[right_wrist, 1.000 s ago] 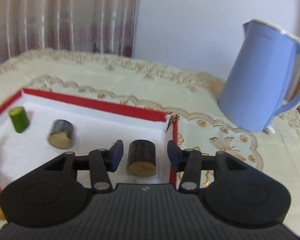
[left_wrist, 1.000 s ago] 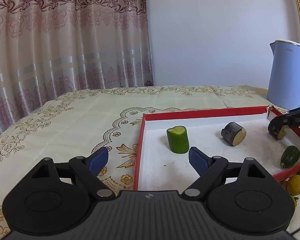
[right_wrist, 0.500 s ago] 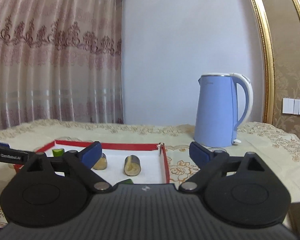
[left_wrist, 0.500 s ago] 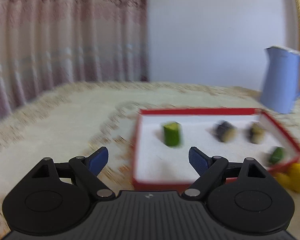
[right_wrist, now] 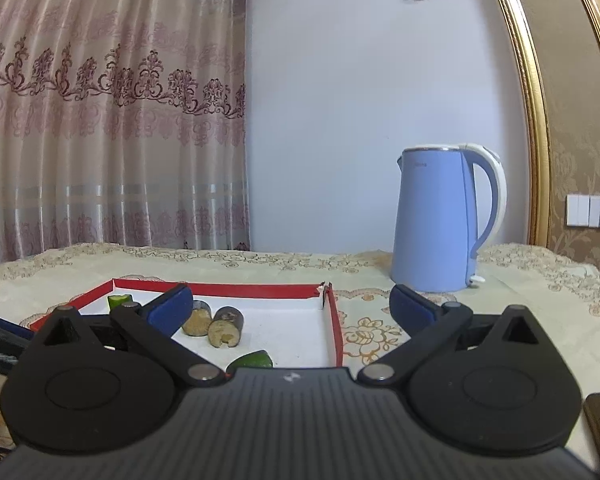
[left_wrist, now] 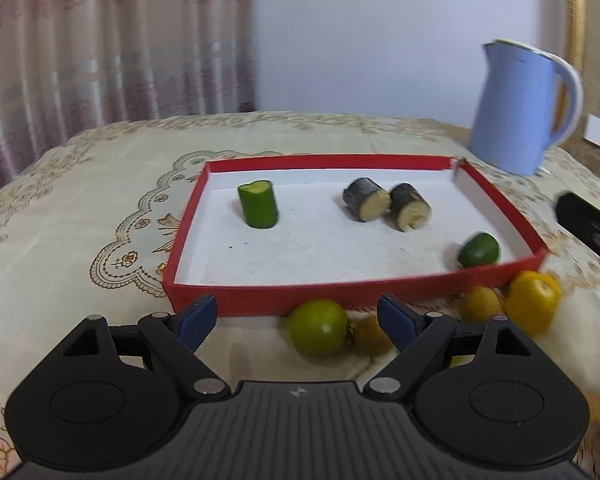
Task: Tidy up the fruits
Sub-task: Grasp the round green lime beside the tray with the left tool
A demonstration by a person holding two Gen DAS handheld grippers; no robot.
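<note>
**Both grippers spread wide and empty at the tray's near edge**

Nearest in the left wrist view, the left gripper point(left_wrist: 296, 316) stands wide, nothing between its blue pads. Just beyond its tips, at 12 o'clock, a green round fruit point(left_wrist: 318, 333) lies on the tablecloth point(left_wrist: 80, 216), with a small yellow fruit point(left_wrist: 370, 336) touching it at its 3 o'clock. Farther toward 2 o'clock sit another small yellow fruit point(left_wrist: 480, 304) and a larger yellow fruit point(left_wrist: 534, 304), both close against the outside of the tray's near wall. All four are outside the tray.

The red tray point(left_wrist: 340, 294) lies straight ahead, its low near wall running across the view just past the loose fruit. Inside, a green oval fruit point(left_wrist: 478, 250) rests in the near right corner, close to the wall. Two dark-skinned cut pieces point(left_wrist: 386, 204) lie side by side at 1 o'clock, apparently touching. An upright green cut piece point(left_wrist: 258, 204) stands alone at 11 o'clock. Between these the white floor is bare, widest across the near left half.

In the right wrist view, the right gripper point(right_wrist: 286, 308) is spread to its widest, holding nothing, with the tray's right wall point(right_wrist: 334, 328) between its pads. A blue kettle point(right_wrist: 440, 220) stands well beyond the tray's far right corner at 1 o'clock, the curtain point(right_wrist: 100, 120) behind.
</note>
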